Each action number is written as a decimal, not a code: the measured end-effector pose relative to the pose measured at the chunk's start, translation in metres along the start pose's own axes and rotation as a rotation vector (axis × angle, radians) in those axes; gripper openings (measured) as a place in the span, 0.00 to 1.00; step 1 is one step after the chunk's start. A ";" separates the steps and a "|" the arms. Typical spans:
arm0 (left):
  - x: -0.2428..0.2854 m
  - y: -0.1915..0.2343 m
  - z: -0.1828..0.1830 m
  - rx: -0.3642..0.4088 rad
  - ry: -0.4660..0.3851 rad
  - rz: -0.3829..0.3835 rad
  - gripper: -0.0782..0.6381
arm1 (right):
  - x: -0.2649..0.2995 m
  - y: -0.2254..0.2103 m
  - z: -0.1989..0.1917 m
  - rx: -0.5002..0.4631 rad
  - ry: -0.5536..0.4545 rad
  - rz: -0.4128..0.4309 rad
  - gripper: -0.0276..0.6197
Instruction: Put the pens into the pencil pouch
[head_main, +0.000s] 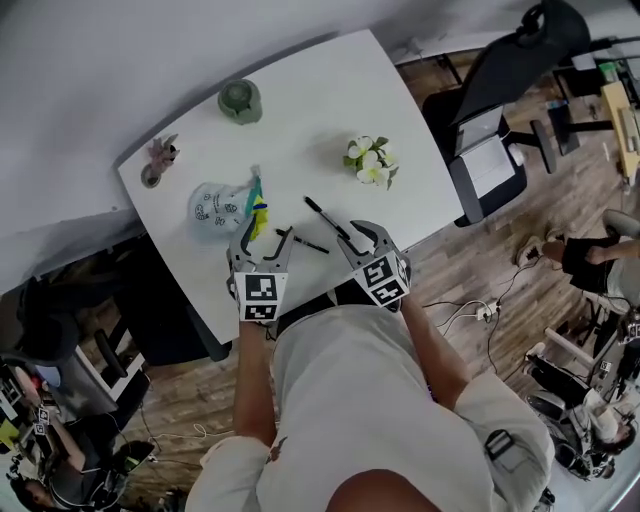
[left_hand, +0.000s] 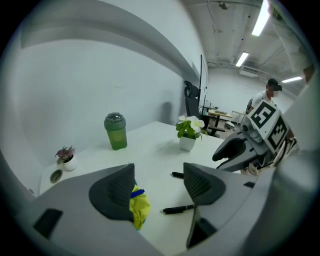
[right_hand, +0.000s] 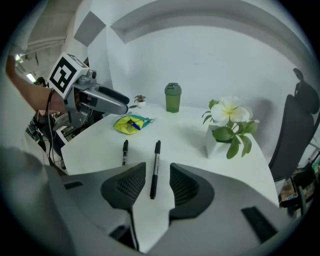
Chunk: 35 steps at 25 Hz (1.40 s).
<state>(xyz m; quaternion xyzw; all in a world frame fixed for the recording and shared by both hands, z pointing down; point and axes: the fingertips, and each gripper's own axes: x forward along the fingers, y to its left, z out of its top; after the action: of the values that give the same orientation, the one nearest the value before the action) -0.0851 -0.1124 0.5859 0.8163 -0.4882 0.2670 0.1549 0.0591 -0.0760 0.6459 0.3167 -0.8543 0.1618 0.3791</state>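
Over the white desk (head_main: 300, 130), the right hand-held gripper (right_hand: 157, 172) was pictured straddling the near end of the long pen (right_hand: 155, 167). Its jaws were set narrowly apart, with a sliver of desk visible on either side of the barrel, so nothing was yet pinched. The pen was laid almost in line with the gripper's own pointing direction, its thicker end turned away from the gripper. The jaws therefore stood across its long axis, which was judged a sound line for a pinch.

In the head view the long pen (head_main: 325, 215) was seen to the right of the pencil pouch (head_main: 220, 208), well apart from it. It ran on a diagonal, with its far end the nearer to the pouch. The right hand-held gripper (head_main: 365, 240) was plainly the nearer to it.

The shorter pen (head_main: 300, 240) was placed between the pouch and the long pen, lying crosswise just ahead of the left hand-held gripper (head_main: 262, 245).

That left hand-held gripper (left_hand: 158, 172) was held spread wide and empty. The pouch's yellow edge (left_hand: 139, 207) showed beside one jaw, though contact could not be made out, and the shorter pen (left_hand: 178, 208) lay by the other.

Both pens were outside the pouch.
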 end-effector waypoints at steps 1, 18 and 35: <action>0.002 -0.003 -0.001 0.006 0.003 -0.010 0.53 | 0.001 0.000 -0.005 0.007 0.010 0.000 0.27; 0.023 -0.034 -0.009 0.039 0.039 -0.106 0.49 | 0.031 0.005 -0.050 0.029 0.120 0.021 0.15; 0.015 0.018 -0.027 -0.038 0.067 0.043 0.50 | 0.021 0.004 -0.010 -0.038 0.072 0.036 0.11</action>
<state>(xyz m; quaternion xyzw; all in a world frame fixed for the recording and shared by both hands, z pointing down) -0.1026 -0.1181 0.6164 0.7931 -0.5052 0.2880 0.1809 0.0504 -0.0767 0.6681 0.2879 -0.8485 0.1636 0.4128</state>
